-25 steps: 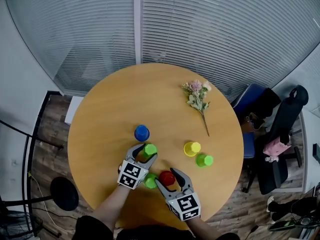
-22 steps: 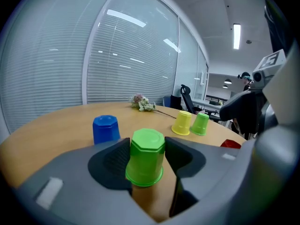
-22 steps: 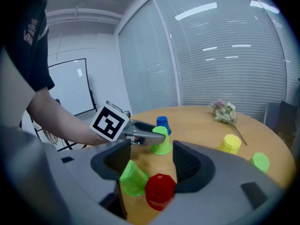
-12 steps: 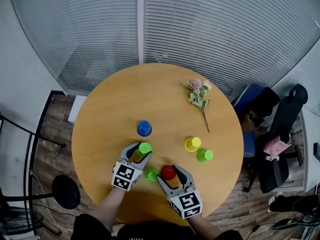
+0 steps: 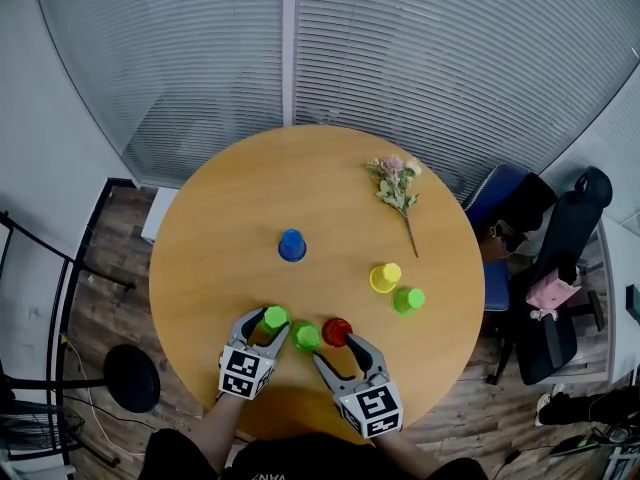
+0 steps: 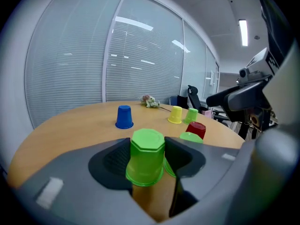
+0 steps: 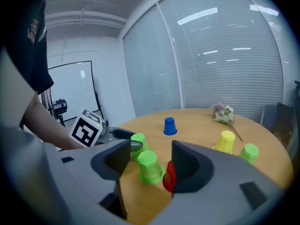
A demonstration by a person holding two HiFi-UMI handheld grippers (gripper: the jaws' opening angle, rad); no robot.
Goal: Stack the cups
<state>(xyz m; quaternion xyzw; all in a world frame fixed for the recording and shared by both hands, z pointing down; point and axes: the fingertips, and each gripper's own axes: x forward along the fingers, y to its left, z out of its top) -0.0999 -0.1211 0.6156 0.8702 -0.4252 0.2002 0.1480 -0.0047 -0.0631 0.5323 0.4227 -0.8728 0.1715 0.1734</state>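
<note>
Left gripper [image 5: 269, 325] has just been closing and now clamps an upside-down green cup [image 5: 275, 317] near the table's [image 5: 230, 198] six o'clock edge. Right gripper [image 5: 343, 353] gapes, gripping nothing, with the red cup [image 5: 337, 331] just ahead. This looks like the carry. Next, lower it squarely over the second green cup [image 5: 306, 336] at its three o'clock. The edge is close behind, with open room toward twelve.

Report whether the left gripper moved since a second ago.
Yes. The left gripper, its jaws just closing on a green cup, drew back from the blue cup toward the table edge.
</note>
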